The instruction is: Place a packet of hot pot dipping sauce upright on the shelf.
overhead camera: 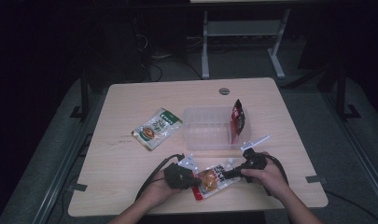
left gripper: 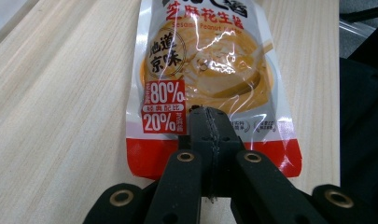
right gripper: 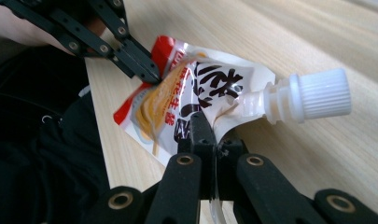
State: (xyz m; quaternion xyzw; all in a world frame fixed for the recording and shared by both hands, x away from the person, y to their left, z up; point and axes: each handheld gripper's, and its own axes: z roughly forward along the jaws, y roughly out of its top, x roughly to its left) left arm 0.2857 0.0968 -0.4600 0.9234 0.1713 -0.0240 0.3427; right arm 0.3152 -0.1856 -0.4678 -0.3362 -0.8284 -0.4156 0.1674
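A pale wooden table (overhead camera: 130, 186) carries one clear tub (overhead camera: 210, 128) and three packets. At lower centre, one sauce pouch (overhead camera: 210, 182) lies flat, the left gripper (overhead camera: 192, 179) and right gripper (overhead camera: 229, 173) each clamped on an end. One green packet (overhead camera: 157, 128) lies centre-left, and one red packet (overhead camera: 238, 116) leans in the tub.

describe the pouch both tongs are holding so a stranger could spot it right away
Start at the wooden table and look to its near edge, in front of the clear plastic bin. There the sauce pouch lies pinched between the left tongs and the right tongs. Unlike the green packet and the red packet, it has a white screw cap and an orange-red printed front.
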